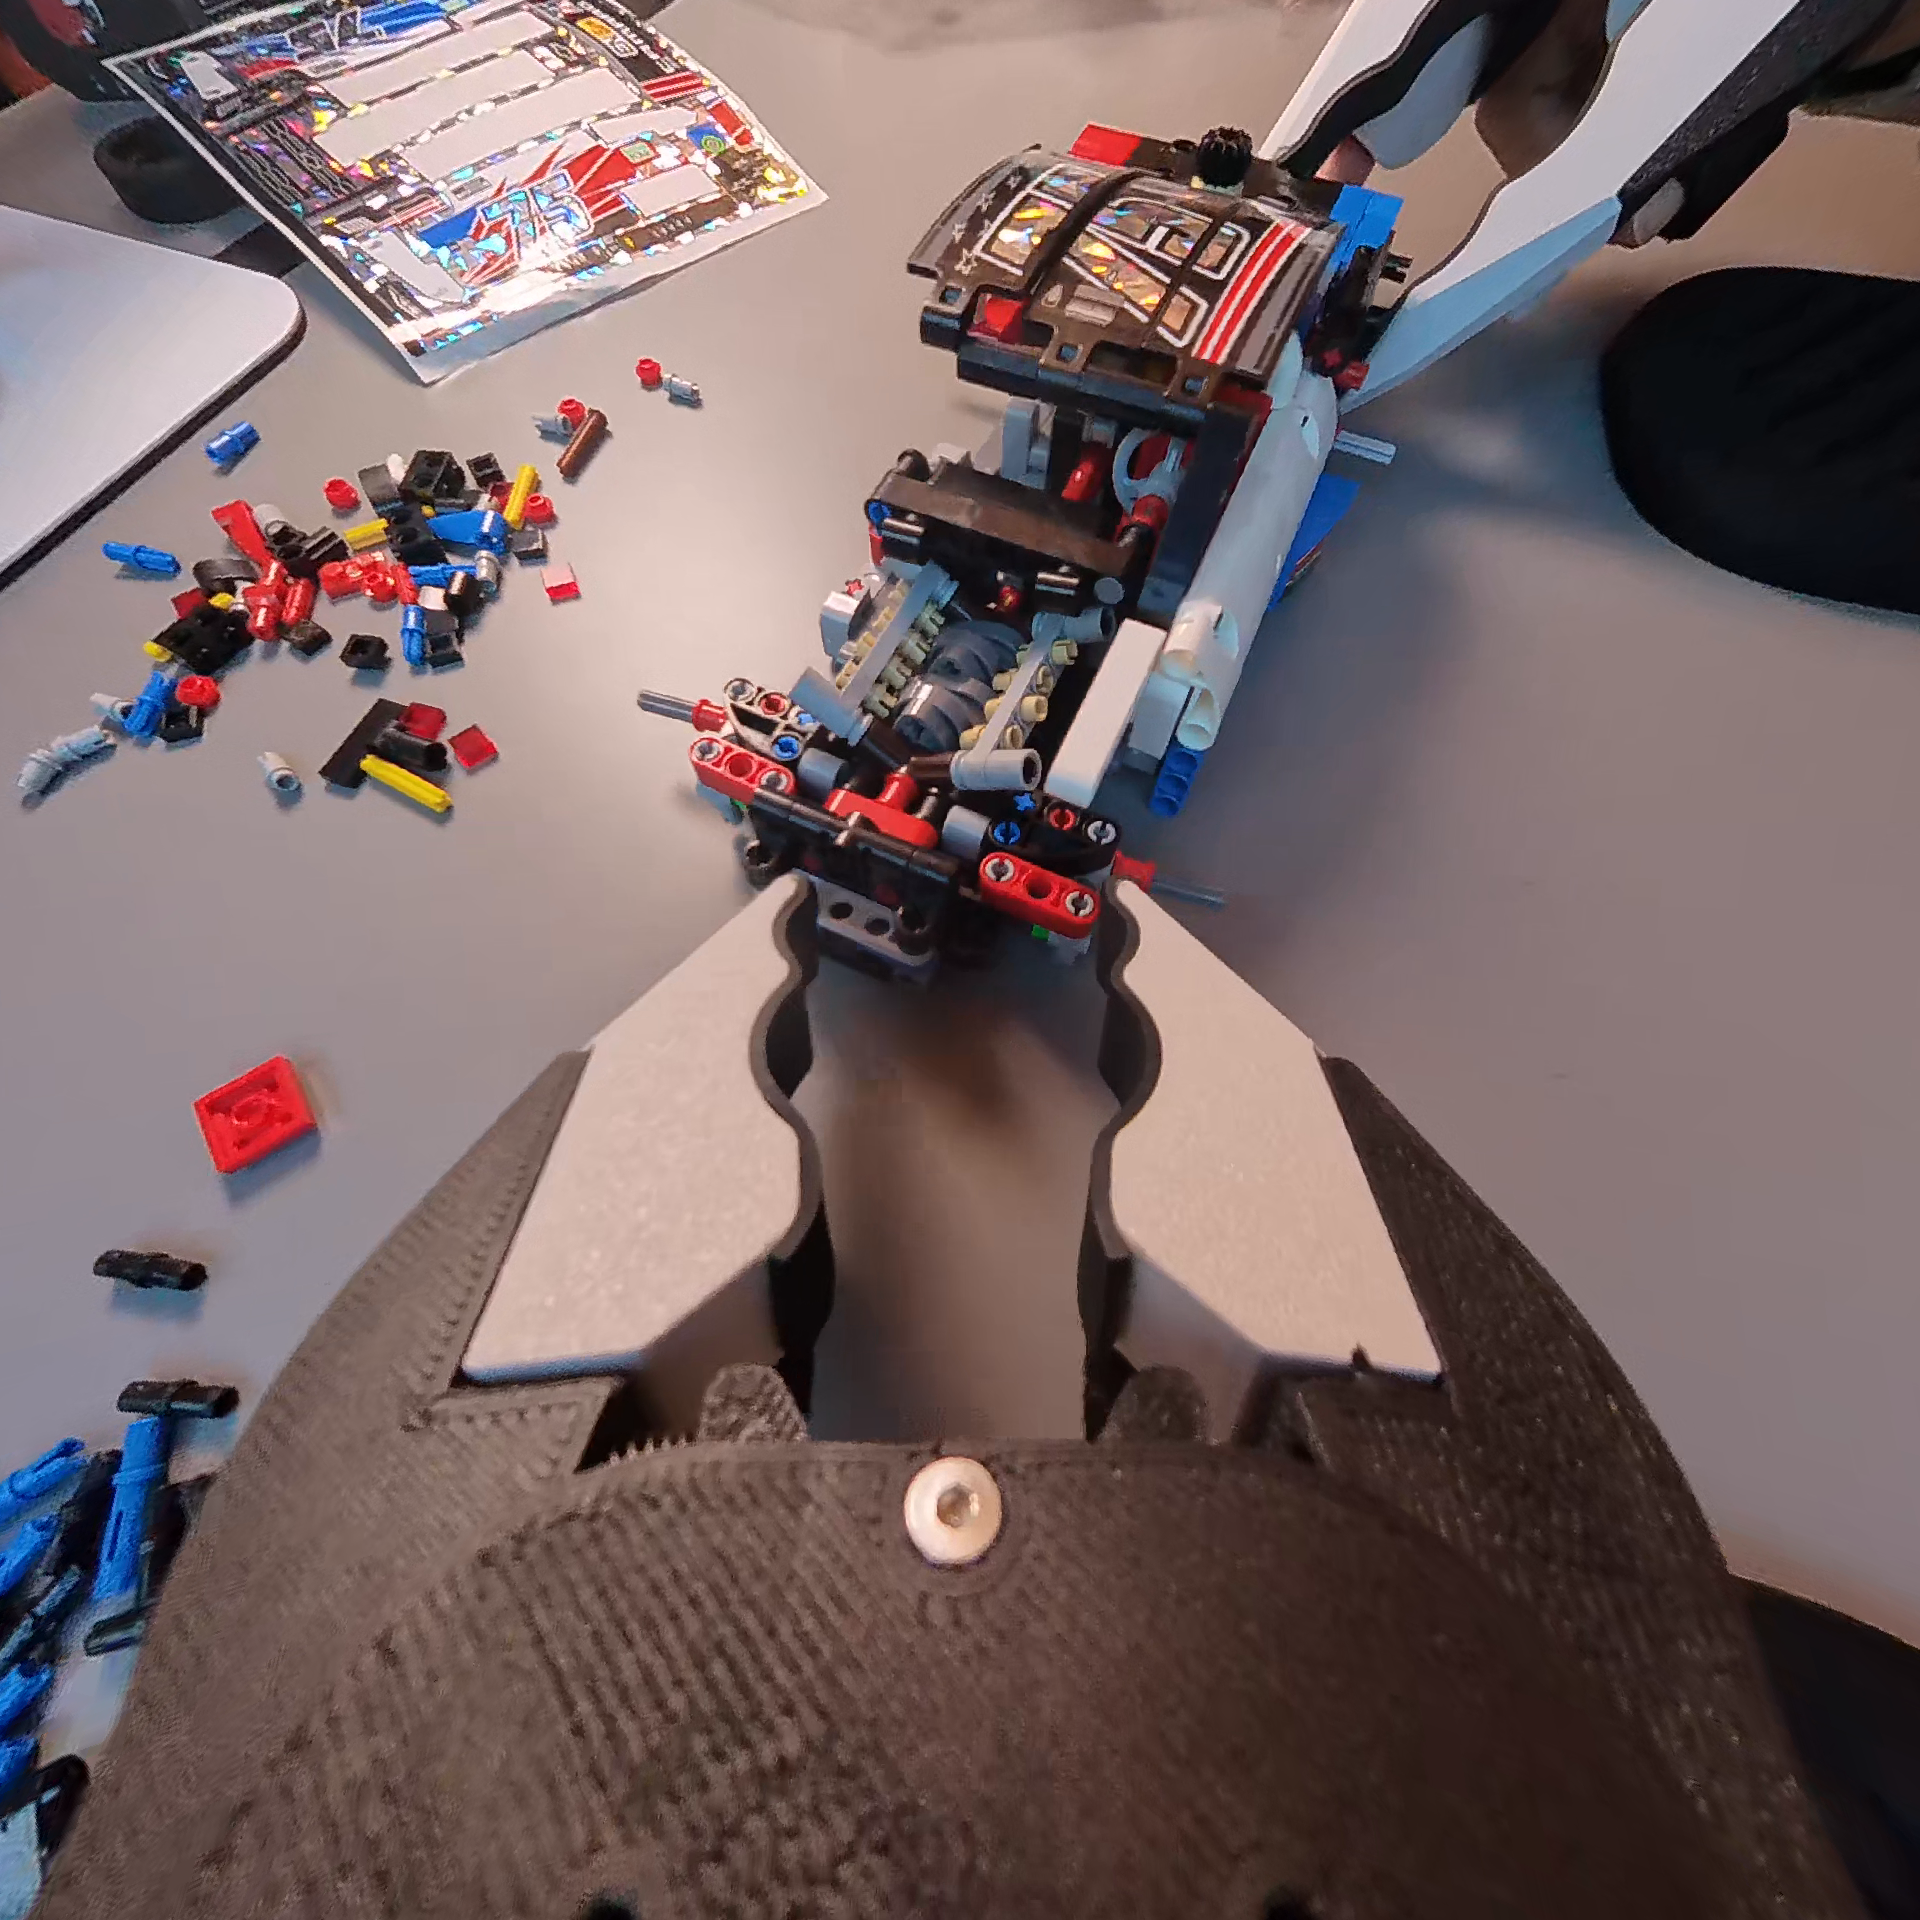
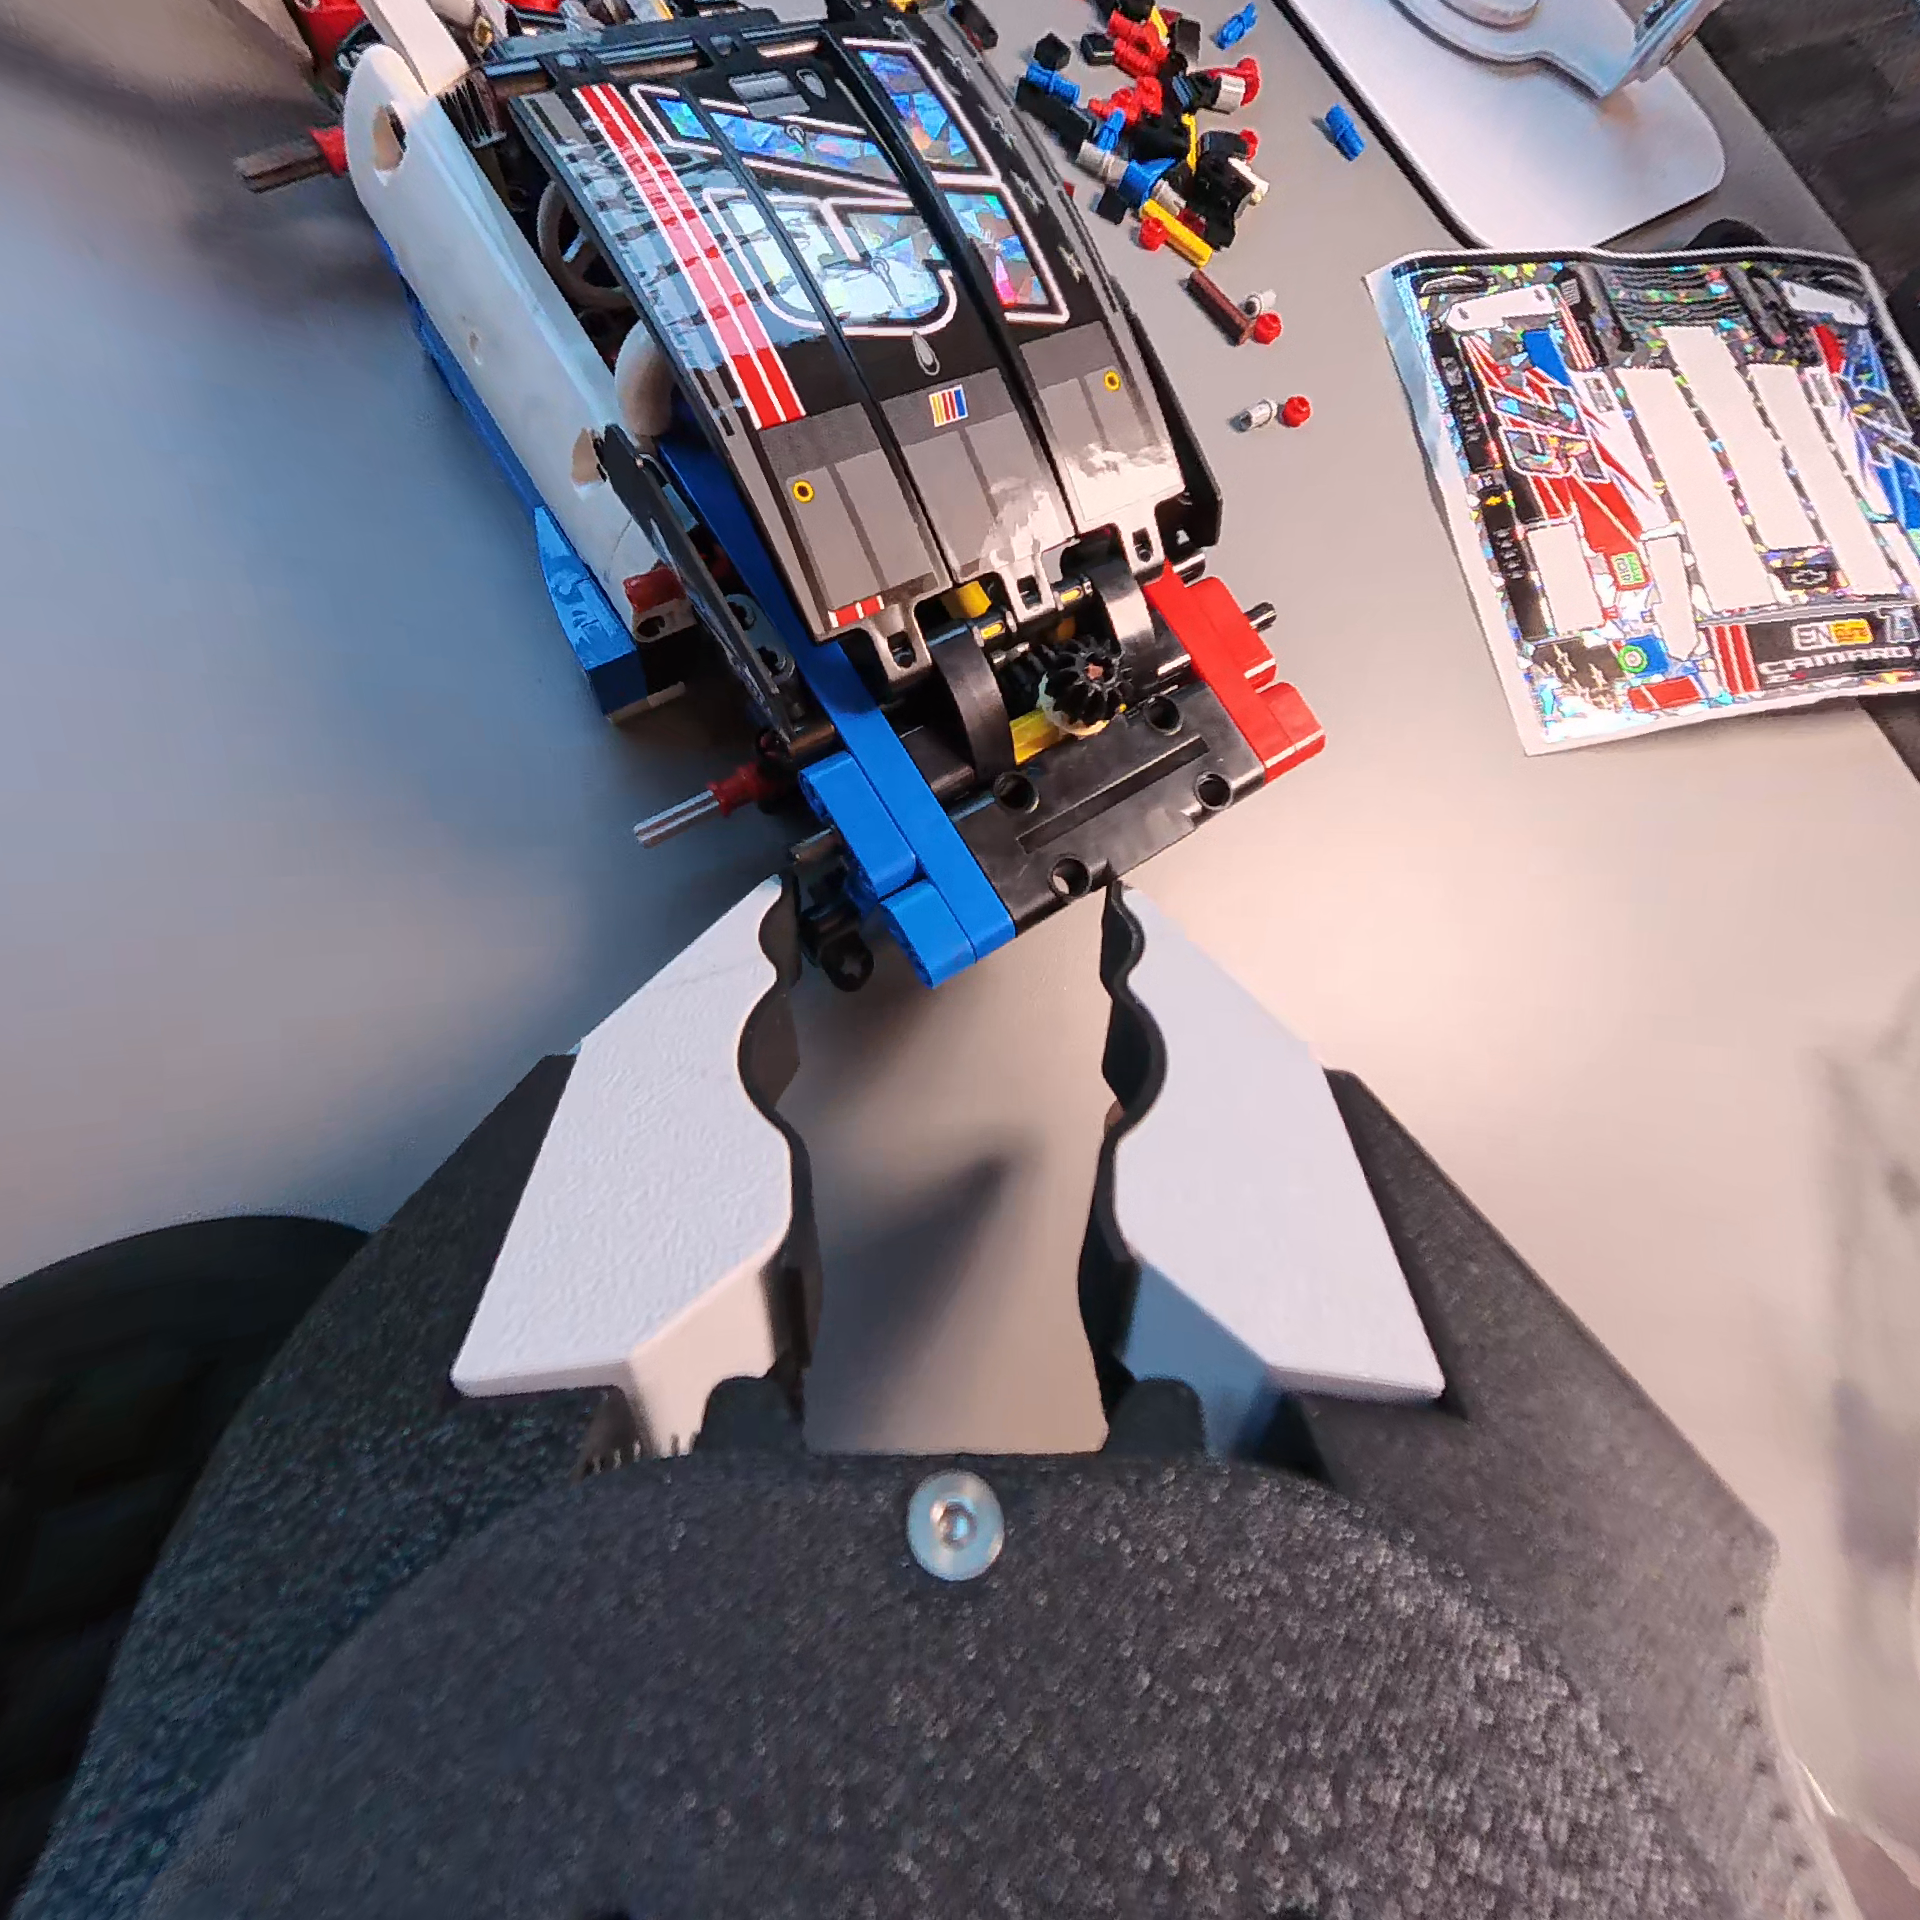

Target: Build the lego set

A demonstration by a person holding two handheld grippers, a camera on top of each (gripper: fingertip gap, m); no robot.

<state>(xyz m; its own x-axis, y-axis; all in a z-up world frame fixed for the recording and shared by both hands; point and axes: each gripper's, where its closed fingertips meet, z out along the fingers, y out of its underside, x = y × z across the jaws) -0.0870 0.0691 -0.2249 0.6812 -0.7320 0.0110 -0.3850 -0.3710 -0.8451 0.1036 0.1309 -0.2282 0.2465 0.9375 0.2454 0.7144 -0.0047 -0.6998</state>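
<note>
A partly built lego car (image 1: 1101,520) stands on the grey table, with a black stickered roof, white and blue side panels and an exposed engine. My left gripper (image 1: 956,904) is open, and its fingertips straddle the car's front end at the red beams. My right gripper (image 2: 948,896) is open at the car's rear (image 2: 883,416), with the blue beam (image 2: 914,862) between its fingertips. It also shows in the left wrist view (image 1: 1340,275), at the far end of the car. I cannot tell whether either gripper touches the car.
A pile of small loose parts (image 1: 343,582) lies left of the car and also shows in the right wrist view (image 2: 1164,135). A sticker sheet (image 1: 468,177) lies beyond it. A red plate (image 1: 255,1112) and blue pins (image 1: 62,1538) lie near left. A white base (image 1: 104,353) sits far left. Tip to tip, the grippers are about 20 cm apart. My right tips are about 30 cm from the red plate (image 1: 255,1112), my left tips only 11 cm.
</note>
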